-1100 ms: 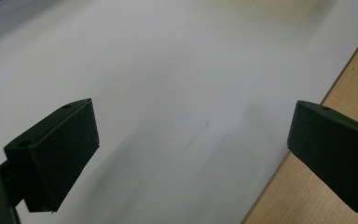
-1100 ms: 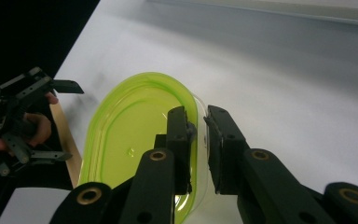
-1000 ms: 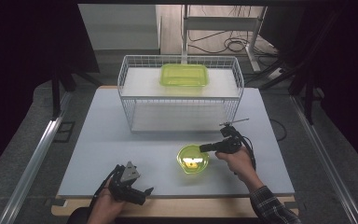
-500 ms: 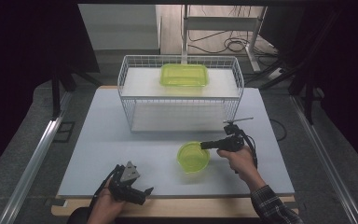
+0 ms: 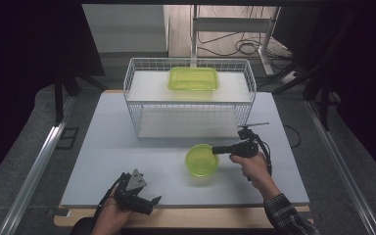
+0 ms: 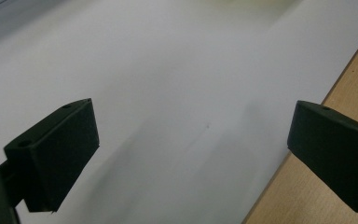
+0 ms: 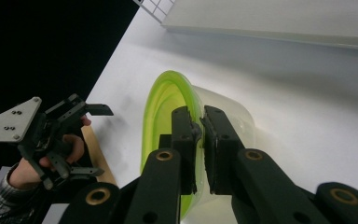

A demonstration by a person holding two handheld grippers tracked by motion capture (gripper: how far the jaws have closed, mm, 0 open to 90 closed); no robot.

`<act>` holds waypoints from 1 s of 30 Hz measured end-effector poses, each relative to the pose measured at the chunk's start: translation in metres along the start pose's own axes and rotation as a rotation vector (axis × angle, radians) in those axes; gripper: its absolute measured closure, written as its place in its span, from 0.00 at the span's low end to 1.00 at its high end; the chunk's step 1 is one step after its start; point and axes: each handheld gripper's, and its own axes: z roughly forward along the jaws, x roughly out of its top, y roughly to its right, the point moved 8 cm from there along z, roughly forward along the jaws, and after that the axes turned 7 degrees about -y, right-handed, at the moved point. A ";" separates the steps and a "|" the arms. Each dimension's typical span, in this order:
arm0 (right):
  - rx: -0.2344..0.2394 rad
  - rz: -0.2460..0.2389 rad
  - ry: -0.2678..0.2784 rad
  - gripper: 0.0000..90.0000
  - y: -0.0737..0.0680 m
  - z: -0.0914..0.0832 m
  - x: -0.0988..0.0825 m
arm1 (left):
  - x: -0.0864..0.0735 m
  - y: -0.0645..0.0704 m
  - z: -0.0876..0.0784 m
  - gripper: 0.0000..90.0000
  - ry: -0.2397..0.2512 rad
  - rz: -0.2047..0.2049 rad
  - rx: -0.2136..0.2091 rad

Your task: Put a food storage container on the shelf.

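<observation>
Right gripper (image 7: 199, 128) jaws pinched tight on the rim of the translucent lime-green round plastic bowl (image 5: 201, 160), centre-right of frame. Left gripper (image 6: 191, 140) jaws spread wide over bare white tabletop (image 5: 107, 147), lower left, holding nothing

My right gripper (image 5: 216, 150) points level toward my left, jaws clamped nearly together, my hand wrapped around its grip. My left gripper (image 5: 147, 201) rests low by my body, jaws spread wide apart, nothing between them.
</observation>
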 end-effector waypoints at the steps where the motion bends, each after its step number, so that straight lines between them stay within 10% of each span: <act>1: -0.012 -0.008 -0.003 0.91 0.002 0.000 0.000 | 0.000 0.000 0.000 0.02 0.000 0.000 0.000; 10: -0.208 -0.044 -0.074 0.77 0.024 0.000 -0.006 | 0.000 0.000 0.001 0.02 -0.004 0.001 0.000; 22: -0.158 0.001 -0.073 0.71 0.025 -0.001 -0.008 | 0.000 0.000 0.001 0.02 -0.005 0.003 0.000; 30: -0.047 0.065 -0.089 0.89 0.022 0.002 -0.011 | 0.000 0.000 0.000 0.02 -0.003 0.003 0.000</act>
